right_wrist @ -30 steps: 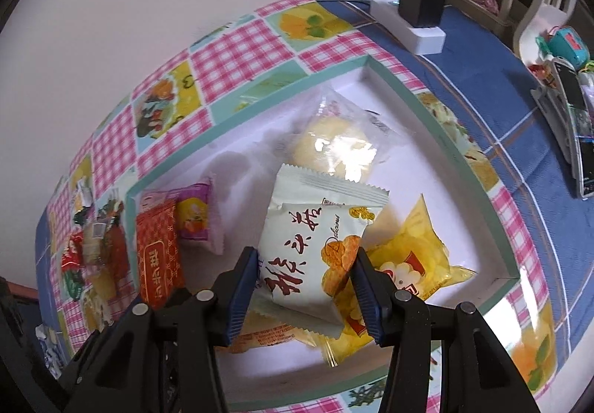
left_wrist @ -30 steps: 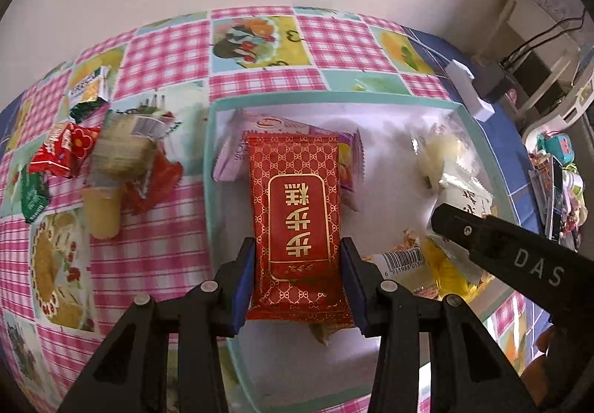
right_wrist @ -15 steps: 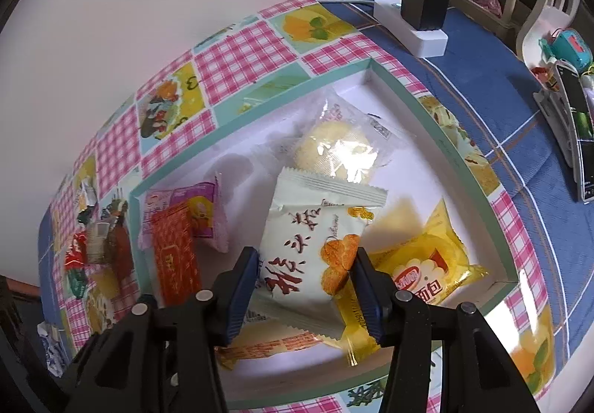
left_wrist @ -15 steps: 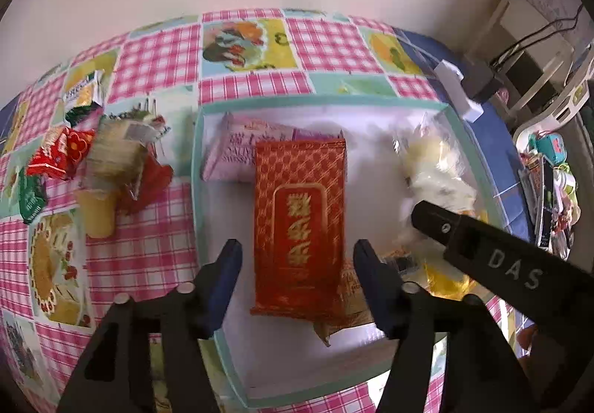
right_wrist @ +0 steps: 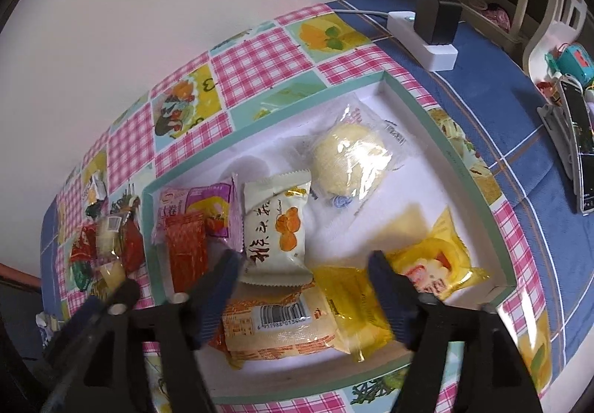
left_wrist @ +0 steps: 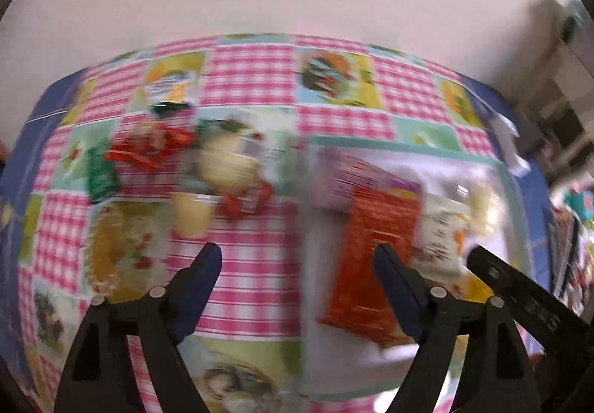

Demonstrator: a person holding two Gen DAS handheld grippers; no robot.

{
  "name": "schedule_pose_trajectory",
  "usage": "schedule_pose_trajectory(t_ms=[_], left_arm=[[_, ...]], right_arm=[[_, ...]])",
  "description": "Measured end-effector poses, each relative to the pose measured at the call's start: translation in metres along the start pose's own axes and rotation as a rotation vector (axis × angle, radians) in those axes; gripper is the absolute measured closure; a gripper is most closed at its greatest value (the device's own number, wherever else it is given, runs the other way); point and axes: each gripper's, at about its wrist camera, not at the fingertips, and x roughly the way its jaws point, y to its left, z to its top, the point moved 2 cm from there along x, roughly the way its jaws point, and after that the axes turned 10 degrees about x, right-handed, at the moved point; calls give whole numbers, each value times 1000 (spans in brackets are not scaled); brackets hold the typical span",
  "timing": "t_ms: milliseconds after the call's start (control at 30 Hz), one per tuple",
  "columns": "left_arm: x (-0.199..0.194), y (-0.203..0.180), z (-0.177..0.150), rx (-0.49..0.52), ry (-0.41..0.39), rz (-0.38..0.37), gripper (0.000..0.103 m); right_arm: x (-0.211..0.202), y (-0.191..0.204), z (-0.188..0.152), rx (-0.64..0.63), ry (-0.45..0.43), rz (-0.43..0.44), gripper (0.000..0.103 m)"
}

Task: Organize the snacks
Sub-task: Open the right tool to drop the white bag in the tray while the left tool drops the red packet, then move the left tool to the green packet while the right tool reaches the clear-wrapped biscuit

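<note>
Snacks in crinkly wrappers lie in a shallow white tray (right_wrist: 456, 168) with a green rim on the checked tabletop (right_wrist: 256, 64).
The right gripper (right_wrist: 302, 266) has just been opening; its fingers stand wide above a cream packet (right_wrist: 276, 223), touching nothing. The left gripper (left_wrist: 297, 261) has likewise just spread wide and empty over the pink cloth, beside a flat red packet (left_wrist: 375, 238). A round cake in clear film (right_wrist: 349, 160) and glossy yellow bags (right_wrist: 434, 264) lie nearby.
</note>
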Motion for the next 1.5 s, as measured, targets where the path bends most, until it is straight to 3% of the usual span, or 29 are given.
schedule_pose_trajectory(t_ms=[133, 233, 333, 400, 467, 600, 1067, 1500], left_arm=[[2, 29, -1, -76, 1, 62, 11], [0, 48, -2, -114, -5, 105, 11], [-3, 61, -3, -129, -13, 139, 1], [-6, 69, -4, -144, -26, 156, 1], [-9, 79, -6, -159, -30, 176, 1], [-18, 97, -12, -175, -46, 218, 1], [-32, 149, -22, -254, -74, 183, 1], [-26, 203, -24, -352, -67, 169, 1]], right_arm=[[1, 10, -4, -34, 3, 11, 19], [1, 18, -8, -57, 0, 22, 11], [-1, 25, -12, -83, -7, 33, 11], [-2, 30, -14, -97, -12, 37, 9], [-3, 34, -16, -109, -18, 44, 0], [-7, 44, -21, -144, -39, 58, 0], [-22, 81, -36, -254, -72, 134, 0], [-10, 118, -44, -325, -73, 112, 1]])
